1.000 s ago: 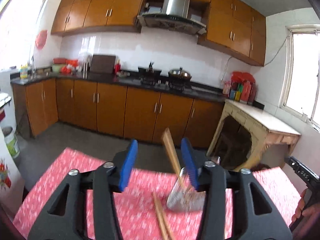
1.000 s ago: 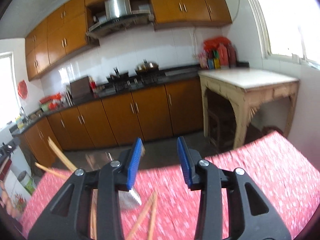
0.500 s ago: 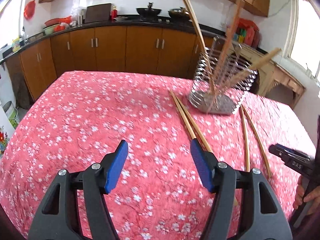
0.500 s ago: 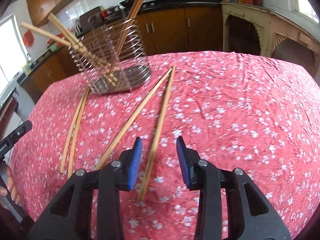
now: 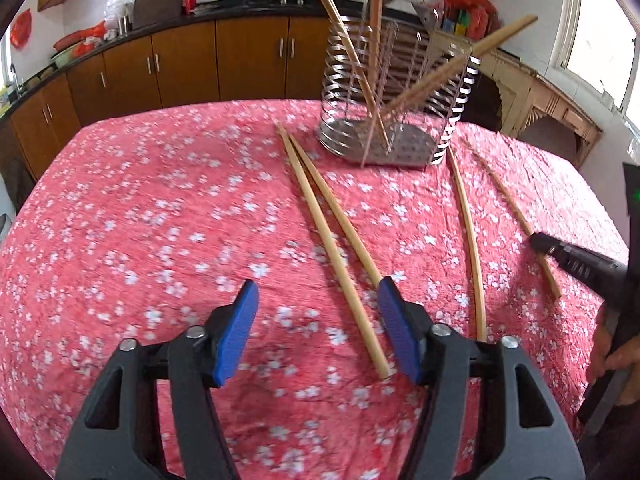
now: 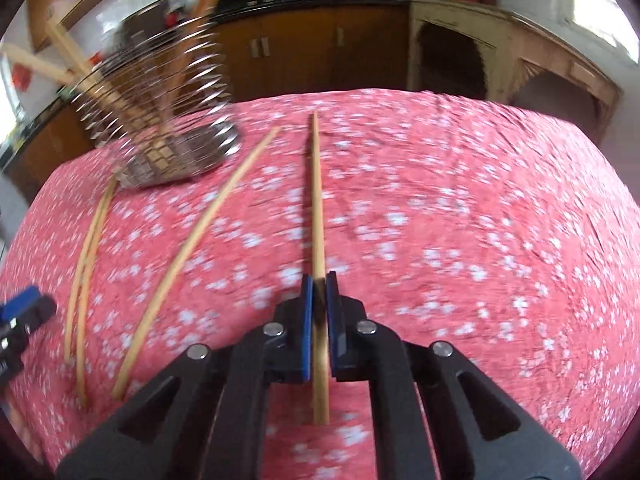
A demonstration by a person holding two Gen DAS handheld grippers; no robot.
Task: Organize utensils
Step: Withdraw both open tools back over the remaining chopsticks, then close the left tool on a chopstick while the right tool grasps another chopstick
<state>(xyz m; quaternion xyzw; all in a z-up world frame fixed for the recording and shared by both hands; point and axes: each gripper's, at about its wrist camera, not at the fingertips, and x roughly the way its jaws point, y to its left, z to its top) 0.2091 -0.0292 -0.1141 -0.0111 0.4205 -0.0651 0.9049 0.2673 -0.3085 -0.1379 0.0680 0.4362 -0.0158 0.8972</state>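
Bamboo chopstick [image 6: 318, 216] is sitting pinched between the jaws of the right gripper [image 6: 319, 280], which have just been closing; it is running up the middle of the right wrist frame over the pink flowered cloth [image 6: 460, 208] on the counter. Another chopstick [image 6: 192, 240] is lying to its left, and two more [image 6: 86, 248] nearer the left edge. A wire utensil holder [image 6: 160, 120] is standing at upper left with chopsticks leaning in it. In the left wrist frame, the left gripper [image 5: 318, 308] is hovering low with its jaws about half open, having just been narrowing, and a pair of chopsticks [image 5: 332, 248] is lying in the gap, untouched.
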